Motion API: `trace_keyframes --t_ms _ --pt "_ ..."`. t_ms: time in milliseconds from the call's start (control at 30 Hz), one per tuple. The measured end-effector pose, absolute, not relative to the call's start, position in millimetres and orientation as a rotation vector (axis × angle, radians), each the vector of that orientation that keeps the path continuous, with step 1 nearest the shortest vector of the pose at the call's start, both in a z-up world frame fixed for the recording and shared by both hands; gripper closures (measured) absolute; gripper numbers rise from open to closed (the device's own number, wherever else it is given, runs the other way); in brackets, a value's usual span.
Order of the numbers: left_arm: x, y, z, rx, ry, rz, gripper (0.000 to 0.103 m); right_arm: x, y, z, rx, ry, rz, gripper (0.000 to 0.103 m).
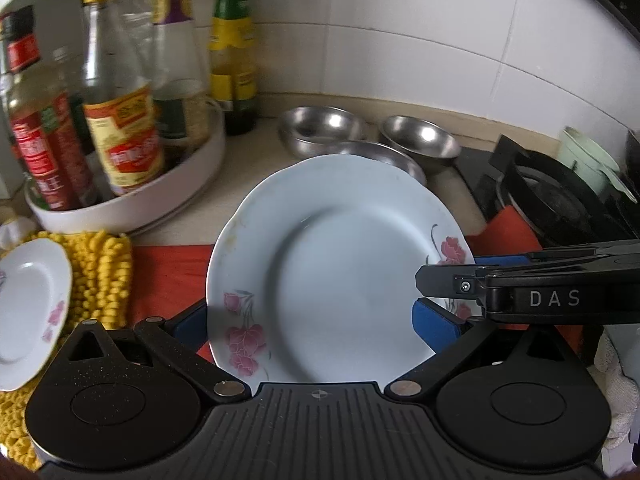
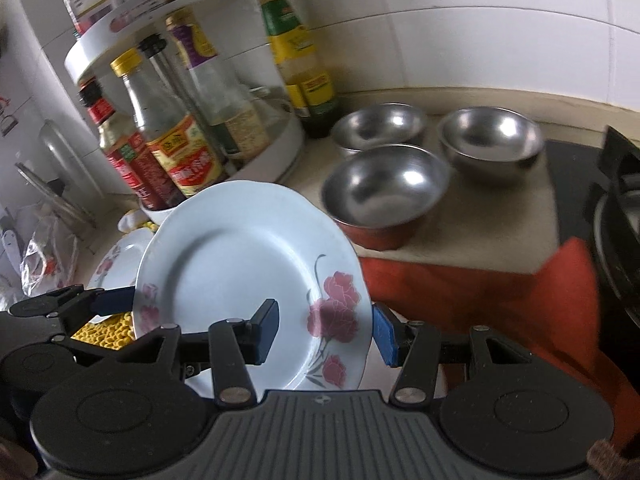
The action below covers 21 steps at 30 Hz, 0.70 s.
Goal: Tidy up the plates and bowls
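Observation:
A white plate with pink flowers (image 1: 320, 264) (image 2: 240, 256) hangs tilted above the counter, held from both sides. My left gripper (image 1: 314, 320) is shut on it, one blue pad (image 1: 436, 328) on its face and the other behind its left rim. My right gripper (image 2: 326, 334) is shut on its right rim, and in the left wrist view it reaches in from the right. A second flowered plate (image 1: 28, 312) lies on a yellow mat (image 1: 100, 272). Three steel bowls (image 2: 384, 188) stand near the wall.
A white turntable rack (image 1: 120, 208) full of sauce bottles stands at the left by the tiled wall. A red cloth (image 2: 480, 292) covers the counter under the plate. A black stove burner (image 1: 560, 200) sits at the right.

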State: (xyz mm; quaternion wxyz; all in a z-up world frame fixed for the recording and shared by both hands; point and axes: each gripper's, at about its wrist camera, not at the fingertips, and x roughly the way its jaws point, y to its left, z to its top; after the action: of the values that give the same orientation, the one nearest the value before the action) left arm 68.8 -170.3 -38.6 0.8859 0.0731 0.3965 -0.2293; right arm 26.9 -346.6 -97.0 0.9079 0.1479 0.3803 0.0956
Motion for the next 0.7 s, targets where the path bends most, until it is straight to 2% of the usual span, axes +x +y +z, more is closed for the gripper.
trace_keyframes --t_ms 700 --pt "56.0 -204.3 -73.8 0.191 0.934 -0.524 0.002 1.3 -375.1 -123.5 0.296 0.855 0.104 0.056"
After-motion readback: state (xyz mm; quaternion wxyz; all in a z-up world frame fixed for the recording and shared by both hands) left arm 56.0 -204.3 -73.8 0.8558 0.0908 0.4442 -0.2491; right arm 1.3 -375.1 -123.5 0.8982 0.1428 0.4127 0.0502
